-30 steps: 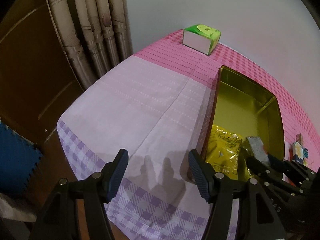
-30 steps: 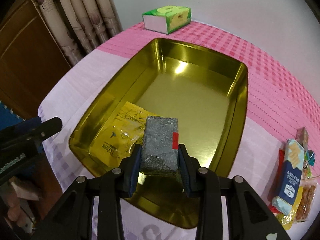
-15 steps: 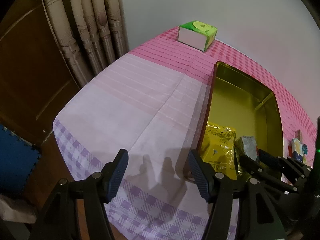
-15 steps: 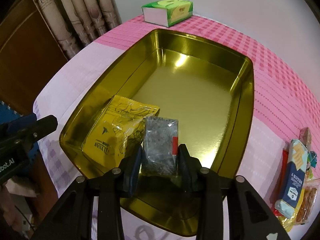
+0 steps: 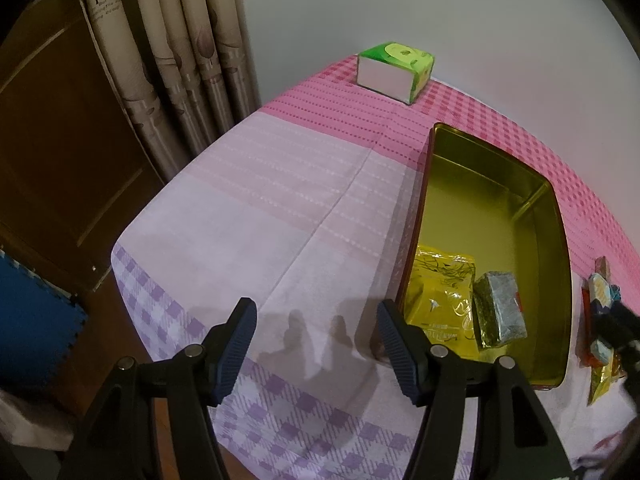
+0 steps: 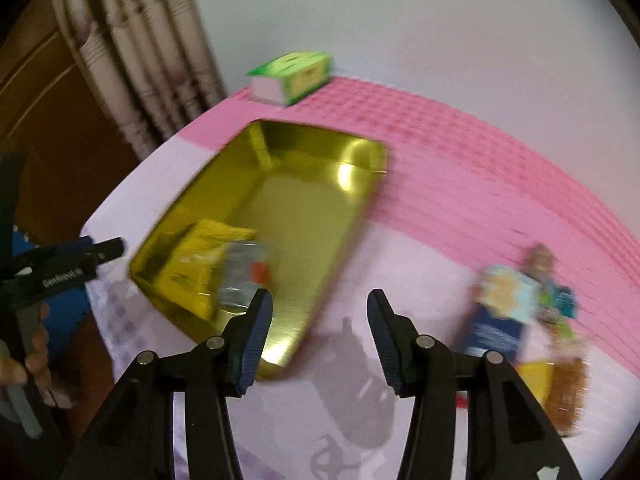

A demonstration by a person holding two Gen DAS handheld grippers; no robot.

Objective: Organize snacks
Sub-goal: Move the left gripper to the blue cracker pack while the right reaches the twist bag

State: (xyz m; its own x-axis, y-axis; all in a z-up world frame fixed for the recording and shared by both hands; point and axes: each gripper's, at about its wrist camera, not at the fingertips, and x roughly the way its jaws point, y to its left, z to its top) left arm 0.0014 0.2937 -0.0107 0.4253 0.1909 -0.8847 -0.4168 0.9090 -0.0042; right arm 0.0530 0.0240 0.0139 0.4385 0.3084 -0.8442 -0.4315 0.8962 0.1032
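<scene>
Snack packets (image 6: pixel 516 320): heaped right of the gold tin (image 6: pixel 280 216), nearest the right hand-held gripper (image 6: pixel 318 326), its jaws just opening, empty.

Clothed table (image 5: pixel 280 208), gold tin (image 5: pixel 560 248), tissue box (image 5: pixel 394 72), snack pile (image 6: pixel 516 320)

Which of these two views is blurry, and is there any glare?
Right wrist view: motion-smeared across the gold tin and the snack pile, with a bright glare spot on the tin's far wall. Left wrist view: sharp, evenly dim, the left tool casting soft shadows on the tablecloth.
</scene>
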